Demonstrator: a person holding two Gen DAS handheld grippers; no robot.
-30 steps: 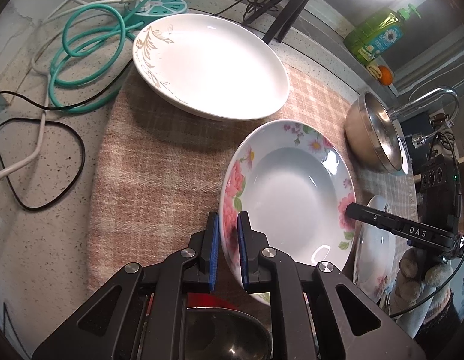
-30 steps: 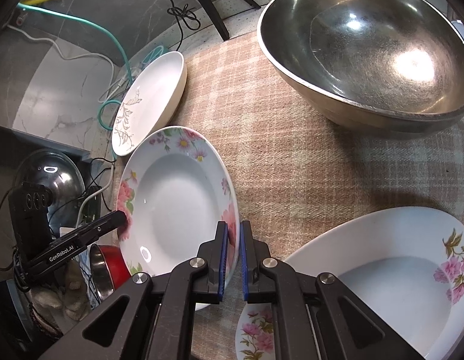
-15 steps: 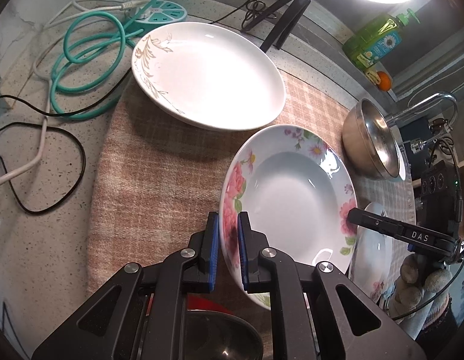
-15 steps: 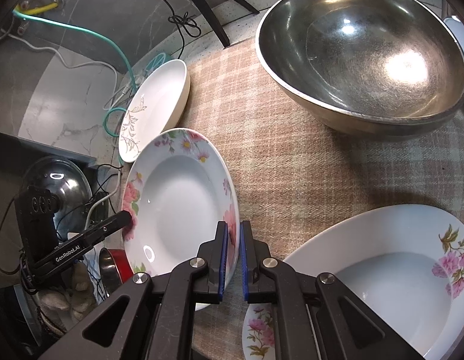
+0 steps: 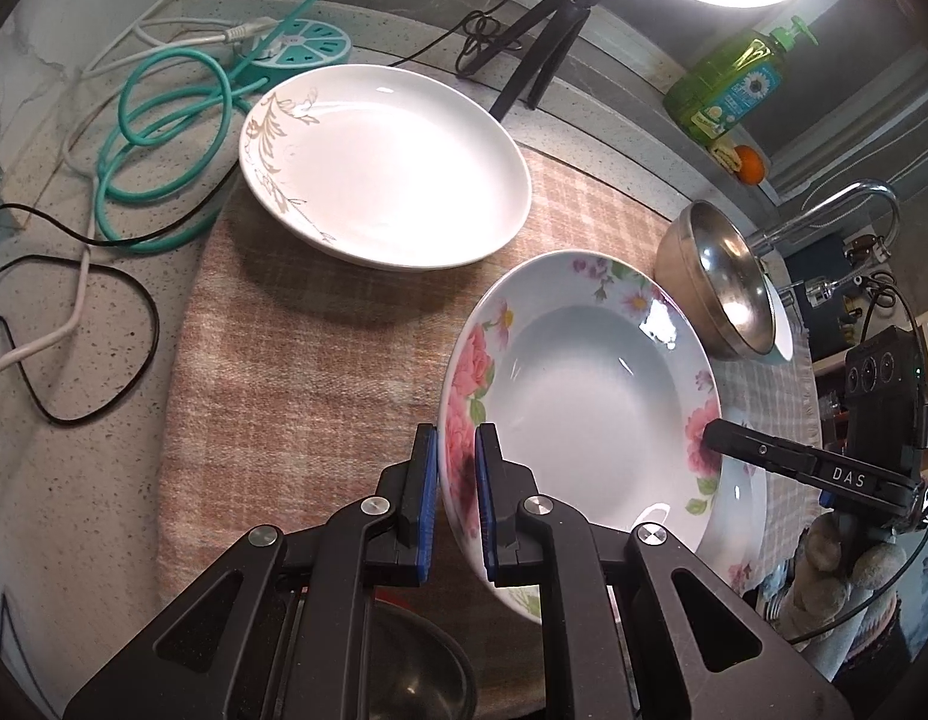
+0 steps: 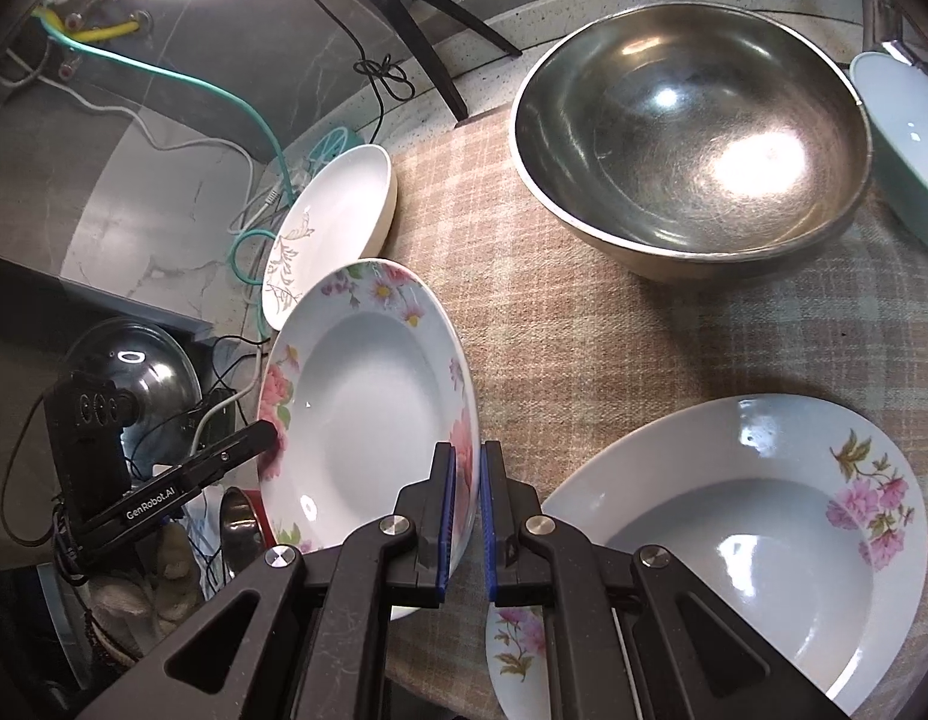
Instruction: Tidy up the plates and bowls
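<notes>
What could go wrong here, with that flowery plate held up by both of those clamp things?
1. The floral plate is held only at its rim, by the left gripper and the right gripper. If the two hands pull unevenly, the glazed rim could slip and drop.
2. It hangs close to the white plate with gold leaves; lowering it carelessly could knock or chip both.
3. The second floral plate overhangs the table edge, so a bump might tip it off.

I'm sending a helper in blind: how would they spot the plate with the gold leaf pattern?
Start at the checked cloth. At its far corner, by the coiled teal cable, sits a white plate. It alone has a gold leaf sprig, not pink flowers.
</notes>
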